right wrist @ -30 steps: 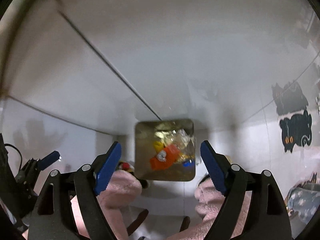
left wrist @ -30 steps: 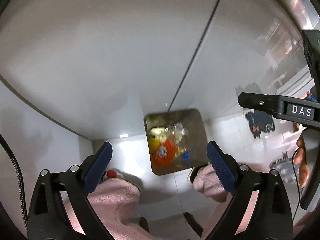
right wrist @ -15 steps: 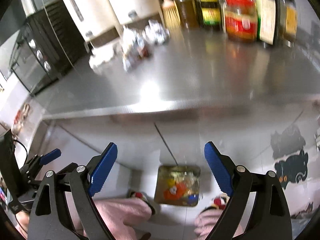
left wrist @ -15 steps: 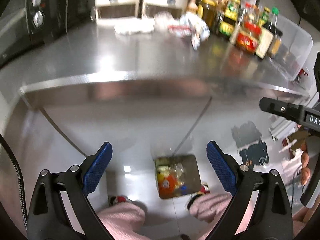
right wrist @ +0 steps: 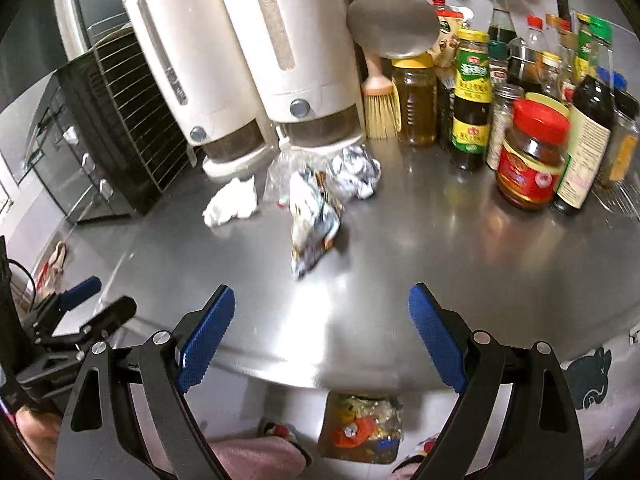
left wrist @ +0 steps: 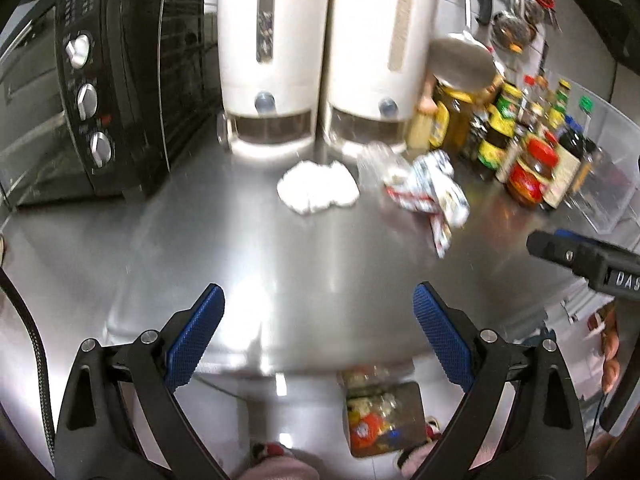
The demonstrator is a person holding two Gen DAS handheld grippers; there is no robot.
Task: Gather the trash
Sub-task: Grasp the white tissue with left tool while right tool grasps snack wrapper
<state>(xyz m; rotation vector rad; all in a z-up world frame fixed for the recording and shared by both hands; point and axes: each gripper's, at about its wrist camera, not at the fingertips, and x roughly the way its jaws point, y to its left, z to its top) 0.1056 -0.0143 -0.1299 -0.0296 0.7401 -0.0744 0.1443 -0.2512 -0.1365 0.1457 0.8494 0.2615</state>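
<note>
On the steel counter [left wrist: 240, 264] lie a crumpled white tissue [left wrist: 318, 190] [right wrist: 232, 202], a crushed printed wrapper [left wrist: 430, 196] [right wrist: 314, 216], a clear plastic bag [right wrist: 282, 172] and a crumpled foil ball [right wrist: 354, 172]. A square bin [left wrist: 382, 420] [right wrist: 362, 430] with several pieces of trash stands on the floor below the counter edge. My left gripper [left wrist: 318, 340] is open and empty over the counter's front. My right gripper [right wrist: 320, 338] is open and empty there too, and it also shows in the left wrist view [left wrist: 580, 260].
Two white dispensers [left wrist: 328, 52] stand at the back. A black toaster oven [left wrist: 92, 80] is at the left. Several sauce bottles and jars [right wrist: 532, 156], a brush [right wrist: 380, 100] and a clear tub [left wrist: 604, 168] crowd the right. Pink slippers [right wrist: 256, 456] are by the bin.
Both grippers have risen and tilted up from looking down at the bin to facing the counter top. Both stayed open and empty.
</note>
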